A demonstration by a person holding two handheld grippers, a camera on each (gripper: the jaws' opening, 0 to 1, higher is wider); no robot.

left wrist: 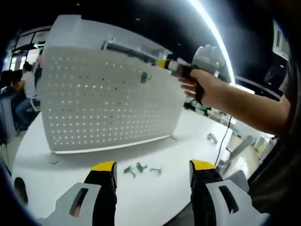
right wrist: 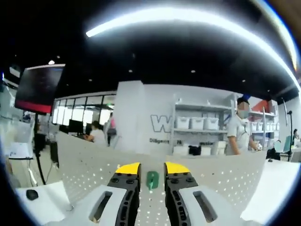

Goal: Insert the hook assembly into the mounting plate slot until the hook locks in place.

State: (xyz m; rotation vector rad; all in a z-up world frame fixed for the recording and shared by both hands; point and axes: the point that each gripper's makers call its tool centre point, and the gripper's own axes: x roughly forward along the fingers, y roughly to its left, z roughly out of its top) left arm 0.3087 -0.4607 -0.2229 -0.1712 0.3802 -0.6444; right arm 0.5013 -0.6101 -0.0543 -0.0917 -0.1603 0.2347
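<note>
White pegboard mounting plate (left wrist: 108,101), upright on the white worktop (left wrist: 188,136), with one green hook (left wrist: 145,77) seated in its upper holes; three spare hooks (left wrist: 142,168) lie loose on the worktop just in front of the plate. Right gripper (right wrist: 152,170) is at the plate, jaws narrowed close beside the green hook without clearly touching it, so whether it grips cannot be told; left gripper (left wrist: 153,170) hovers wide open and empty above the spare hooks. Recommended handling: press the hook squarely into its holes, then down until it seats, keeping plate and spares in view.
</note>
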